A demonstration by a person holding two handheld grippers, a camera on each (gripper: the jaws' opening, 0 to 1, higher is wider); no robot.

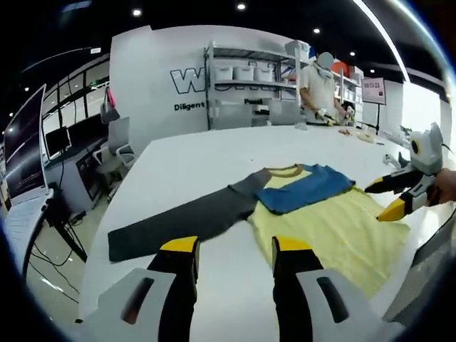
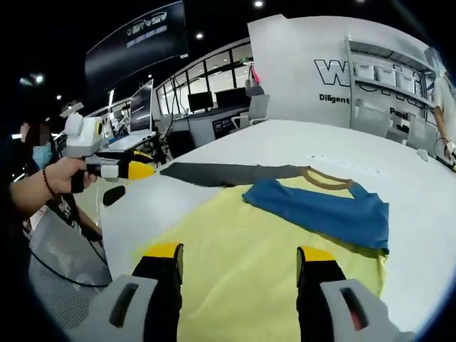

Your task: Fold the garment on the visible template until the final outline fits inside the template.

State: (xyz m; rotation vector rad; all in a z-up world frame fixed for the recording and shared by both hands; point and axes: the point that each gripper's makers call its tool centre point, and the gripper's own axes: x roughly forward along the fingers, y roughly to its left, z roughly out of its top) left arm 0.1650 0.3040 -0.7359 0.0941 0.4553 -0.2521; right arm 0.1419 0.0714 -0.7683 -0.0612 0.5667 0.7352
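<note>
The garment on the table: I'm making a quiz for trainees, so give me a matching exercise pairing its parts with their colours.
Things:
1. body panel
2. outstretched sleeve
3. folded-over sleeve
4. collar

Colours:
A. blue
B. brown
C. yellow
D. dark grey

Pairs: 1-C, 2-D, 3-A, 4-B

bright, even indoor light | source: ceiling spotlights [image 1: 241,6] above white table [image 1: 214,153] | soft faint shadows | mild glare on table | strong fisheye bending near edges | mostly sharp
</note>
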